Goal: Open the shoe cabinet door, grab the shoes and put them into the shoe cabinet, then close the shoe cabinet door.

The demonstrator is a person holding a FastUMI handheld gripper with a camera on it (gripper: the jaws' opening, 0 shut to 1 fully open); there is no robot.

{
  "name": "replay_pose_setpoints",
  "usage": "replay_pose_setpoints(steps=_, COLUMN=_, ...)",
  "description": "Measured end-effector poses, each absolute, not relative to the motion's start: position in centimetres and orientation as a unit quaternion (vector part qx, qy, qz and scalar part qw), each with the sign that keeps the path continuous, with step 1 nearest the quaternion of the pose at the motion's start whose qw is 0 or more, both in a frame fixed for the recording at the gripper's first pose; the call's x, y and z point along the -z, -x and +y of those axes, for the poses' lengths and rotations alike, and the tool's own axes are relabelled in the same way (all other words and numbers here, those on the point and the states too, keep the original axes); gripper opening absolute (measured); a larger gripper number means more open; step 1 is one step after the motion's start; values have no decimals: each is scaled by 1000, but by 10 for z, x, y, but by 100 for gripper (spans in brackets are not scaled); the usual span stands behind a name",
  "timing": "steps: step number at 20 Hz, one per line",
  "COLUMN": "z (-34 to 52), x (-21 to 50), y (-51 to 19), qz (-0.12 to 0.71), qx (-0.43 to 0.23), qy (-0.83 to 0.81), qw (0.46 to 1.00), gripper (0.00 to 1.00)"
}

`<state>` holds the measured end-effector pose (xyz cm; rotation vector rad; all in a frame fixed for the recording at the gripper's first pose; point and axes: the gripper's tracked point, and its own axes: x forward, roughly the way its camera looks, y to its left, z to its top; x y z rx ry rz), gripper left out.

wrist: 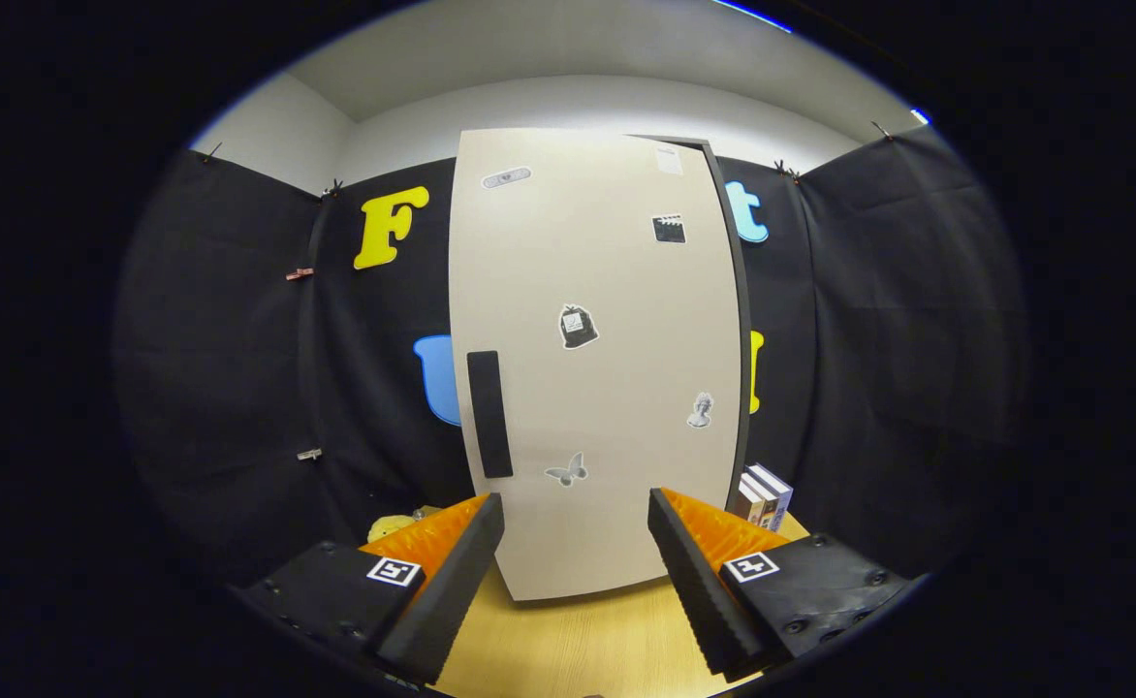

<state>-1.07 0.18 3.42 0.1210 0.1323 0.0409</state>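
A tall beige shoe cabinet [597,368] stands upright on the wooden table just beyond my fingers, its door closed and dotted with small stickers. A dark vertical handle [489,414] sits on the door's left side, a little above my left fingertip. My gripper [576,514] is open, its fingers spread wide with nothing between them, pointed at the lower part of the door.
A small stack of books [765,496] leans beside the cabinet's right side. A yellow soft object [392,526] lies to the left of the cabinet, behind my left finger. The light wooden table [568,640] runs under the fingers. Black cloth walls surround the booth.
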Motion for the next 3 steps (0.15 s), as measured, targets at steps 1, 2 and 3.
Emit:
replay_pose_setpoints(steps=1, z=1, x=-33, y=11, qz=68, qx=-19, qy=-58, qw=996, gripper=97)
replay_pose_setpoints(steps=2, z=0, x=-32, y=12, qz=69, qx=-18, qy=-57, qw=996, gripper=97)
replay_pose_setpoints(steps=3, z=-1, x=-34, y=12, qz=67, qx=-17, qy=-57, qw=996, gripper=97)
